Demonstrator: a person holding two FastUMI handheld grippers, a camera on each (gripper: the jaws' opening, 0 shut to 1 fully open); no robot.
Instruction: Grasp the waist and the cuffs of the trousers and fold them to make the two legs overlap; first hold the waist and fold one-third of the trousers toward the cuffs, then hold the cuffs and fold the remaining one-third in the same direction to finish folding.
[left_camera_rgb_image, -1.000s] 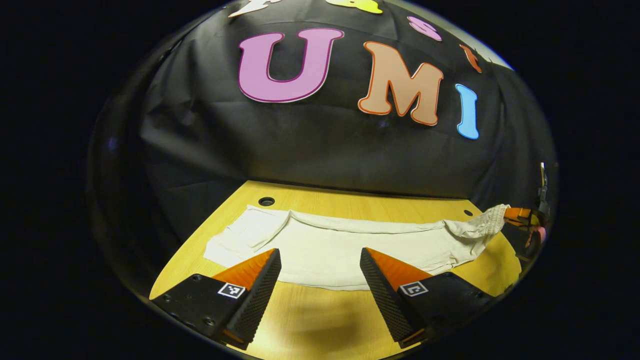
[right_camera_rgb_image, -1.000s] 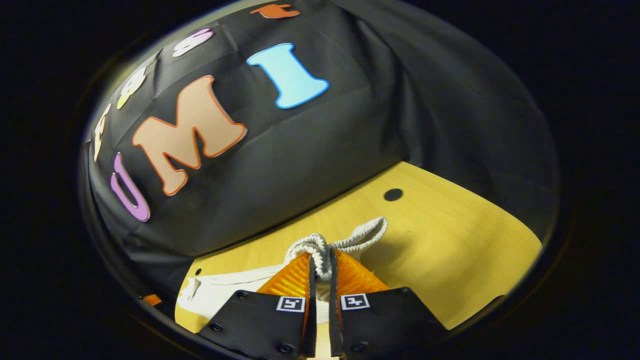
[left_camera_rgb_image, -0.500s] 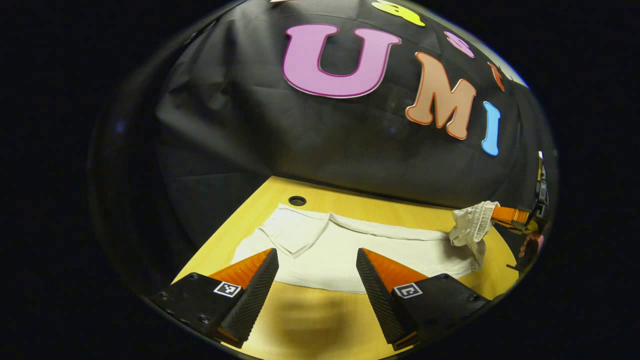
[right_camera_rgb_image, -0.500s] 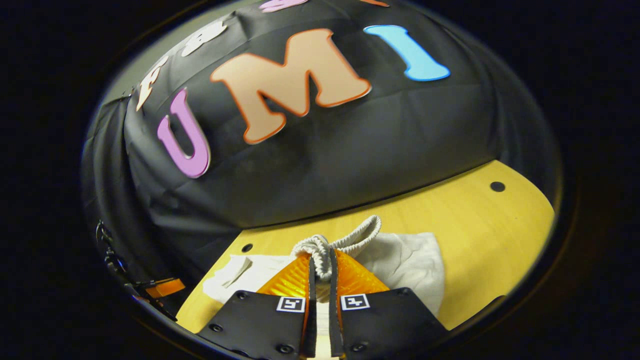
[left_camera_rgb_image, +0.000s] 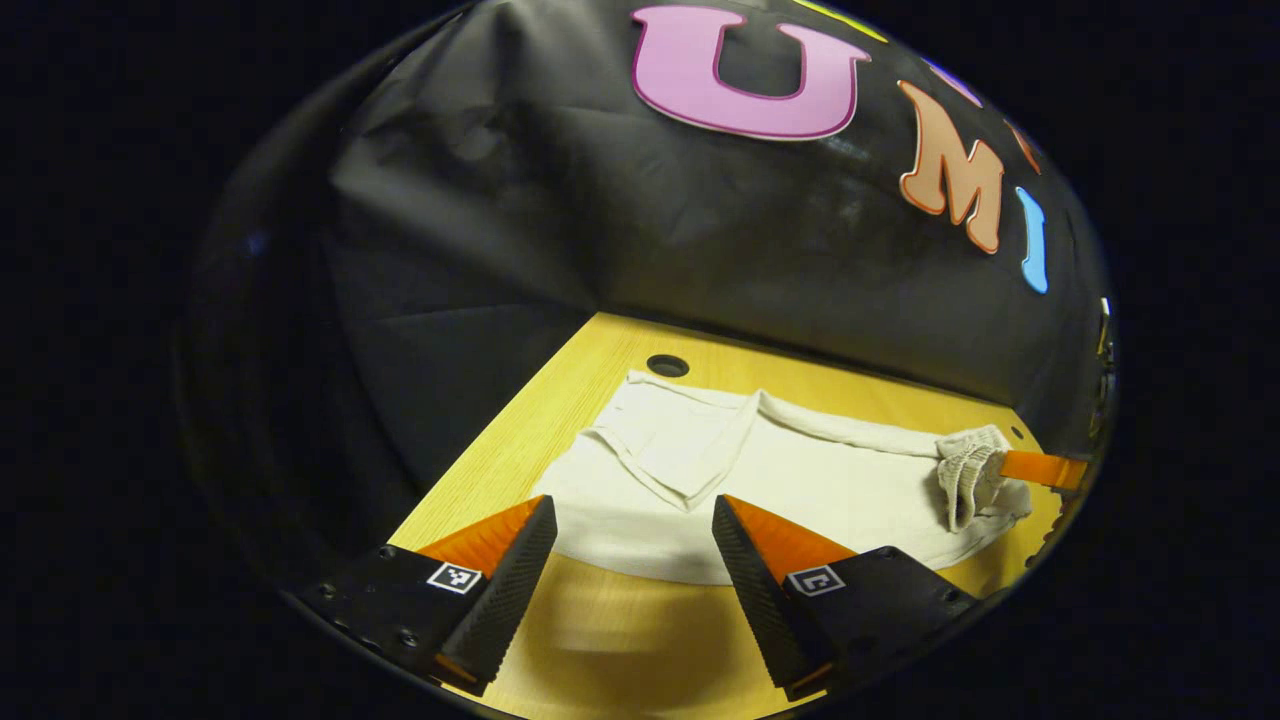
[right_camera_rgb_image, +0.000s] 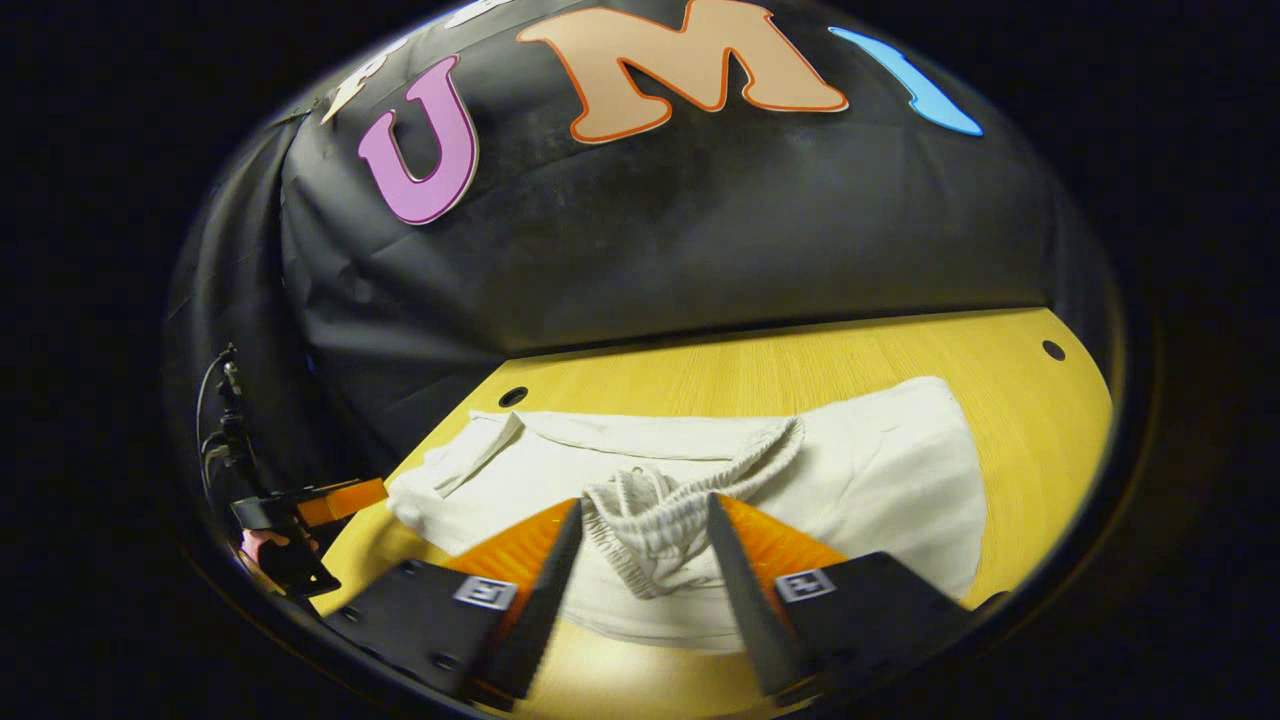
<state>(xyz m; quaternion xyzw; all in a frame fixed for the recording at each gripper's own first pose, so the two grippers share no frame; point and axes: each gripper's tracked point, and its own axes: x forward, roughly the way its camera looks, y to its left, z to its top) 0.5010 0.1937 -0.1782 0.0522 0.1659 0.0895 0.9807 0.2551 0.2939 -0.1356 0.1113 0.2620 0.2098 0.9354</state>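
Observation:
White trousers (left_camera_rgb_image: 800, 490) lie lengthwise on the yellow wooden table (left_camera_rgb_image: 620, 640), the waist end folded over onto the legs. The cuffs (left_camera_rgb_image: 665, 440) rest near the table's left corner, one turned back. My left gripper (left_camera_rgb_image: 632, 512) hovers open over the near edge of the cloth, holding nothing. In the right gripper view the bunched elastic waistband (right_camera_rgb_image: 650, 520) lies on the trousers (right_camera_rgb_image: 880, 470) between the parted fingers of my right gripper (right_camera_rgb_image: 645, 508), which is open. The right gripper's finger (left_camera_rgb_image: 1040, 468) shows beside the waistband (left_camera_rgb_image: 965, 470).
Round holes mark the tabletop, one hole (left_camera_rgb_image: 667, 365) by the cuffs and another hole (right_camera_rgb_image: 1052, 350) at the far right corner. The booth wall stands right behind the table. The left gripper (right_camera_rgb_image: 330, 500), held by a hand (right_camera_rgb_image: 265, 545), sits at the table's left end.
My right gripper carried the waistband over the legs toward the cuffs, lowered it and opened, letting it go. The left gripper stayed open and shifted toward the cuff end.

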